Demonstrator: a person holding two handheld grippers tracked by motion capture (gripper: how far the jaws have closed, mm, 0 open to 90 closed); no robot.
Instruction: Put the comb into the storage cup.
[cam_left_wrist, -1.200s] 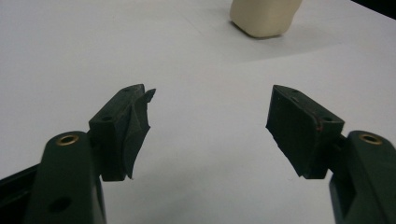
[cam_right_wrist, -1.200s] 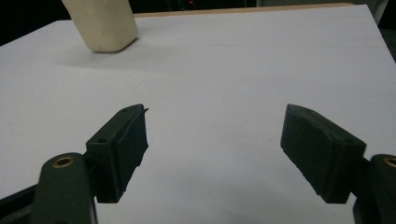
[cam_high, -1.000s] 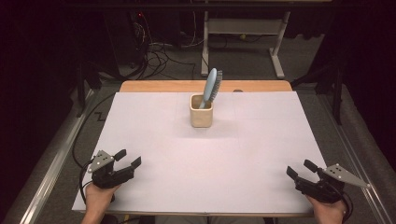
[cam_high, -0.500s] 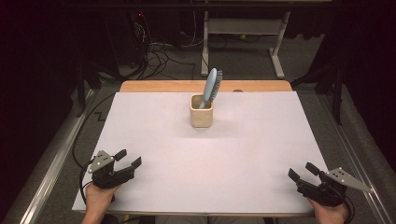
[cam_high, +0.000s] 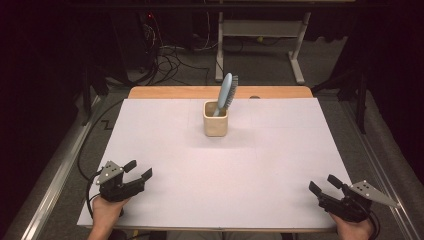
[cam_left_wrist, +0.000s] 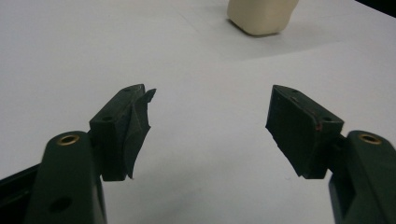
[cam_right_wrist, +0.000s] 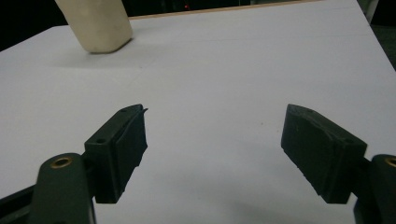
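A white-topped table with a wooden far edge holds a single beige square cup, standing upright near the middle of its far half, well apart from both grippers. A light-blue hairbrush stands handle-down in the cup, its head leaning to the right above the rim, dark bristles facing right. At the near left corner, the person's left hand holds the left gripper low over the table, pointed inward toward the centre; its jaws stand wide apart with nothing between them, and the left gripper view looks across bare white surface to the base of the cup at the top of the frame. At the near right corner, the right gripper rests in the person's right hand, angled toward the table's middle, its jaws likewise spread wide and empty; in the right gripper view, the cup sits at upper left. Neither gripper touches the cup or the hairbrush. Beyond the table, cables lie tangled on a dark floor beside the legs of a white stand.
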